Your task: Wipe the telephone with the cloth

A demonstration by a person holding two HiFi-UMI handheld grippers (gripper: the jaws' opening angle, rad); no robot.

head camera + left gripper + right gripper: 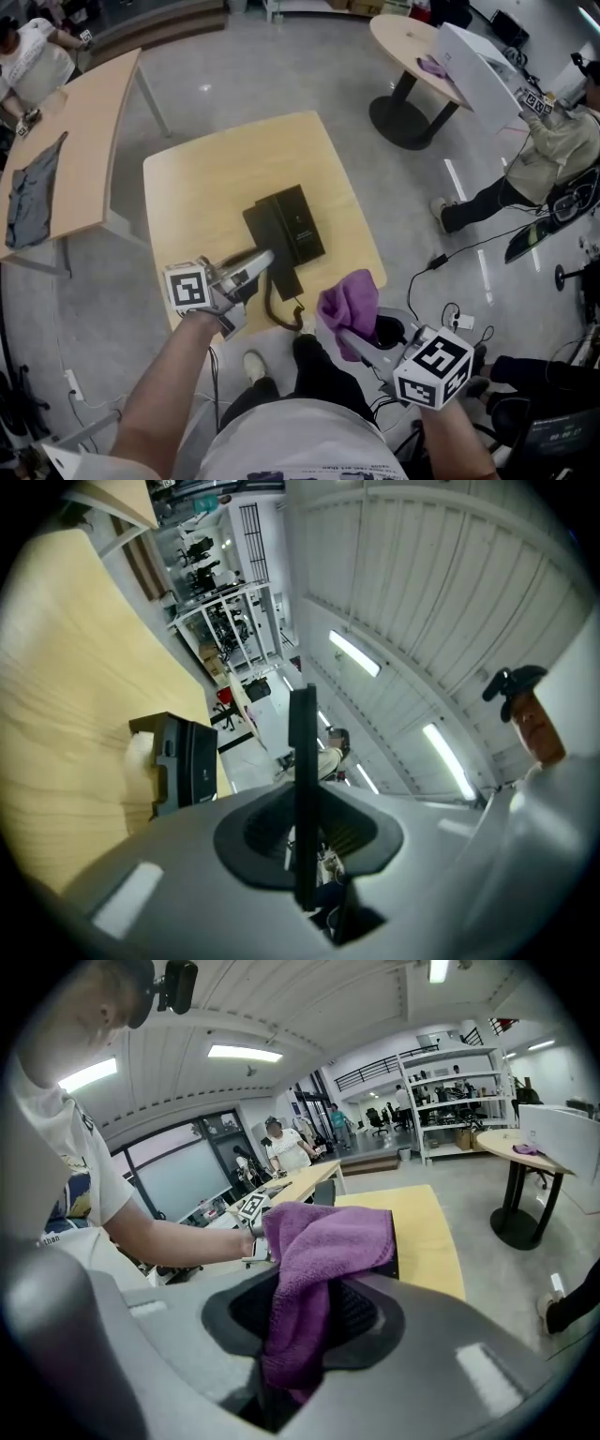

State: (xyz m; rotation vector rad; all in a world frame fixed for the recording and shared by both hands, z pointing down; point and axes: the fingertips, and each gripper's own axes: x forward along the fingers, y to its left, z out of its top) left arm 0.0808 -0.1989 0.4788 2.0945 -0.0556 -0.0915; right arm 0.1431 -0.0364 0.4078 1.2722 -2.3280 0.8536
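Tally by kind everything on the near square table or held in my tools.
Telephone base: 1
Handset: 1
Purple cloth: 1
Total: 3

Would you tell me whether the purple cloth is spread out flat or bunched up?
Bunched up: the cloth is pinched in the right gripper and droops in crumpled folds.
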